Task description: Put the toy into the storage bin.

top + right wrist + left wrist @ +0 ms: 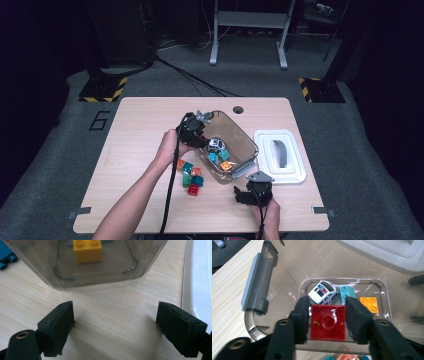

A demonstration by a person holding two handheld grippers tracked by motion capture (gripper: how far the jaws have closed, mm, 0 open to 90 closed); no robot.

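Left tongs [327, 315]: pinching a red brick [327, 322] by two opposite sides, underside toward the camera, held over the open clear bin [265, 297] near its left rim; seen from above [196, 131], the brick is hidden under the hand.
Right tongs [115, 325]: spread wide, nothing between them, low over the bare counter [112, 305] just short of the bin's near end; from above [255, 192] they sit beside the bin's corner.
Bin contents: a white toy police car [323, 292], nose pointing to the far left corner; a teal brick [347, 292] touching its side; an orange brick [369, 304] to the right, studs up.
Right of bin: white lid [280, 156] lying flat.
Left of bin: a cluster of loose bricks [190, 176], orange, green, teal and red.
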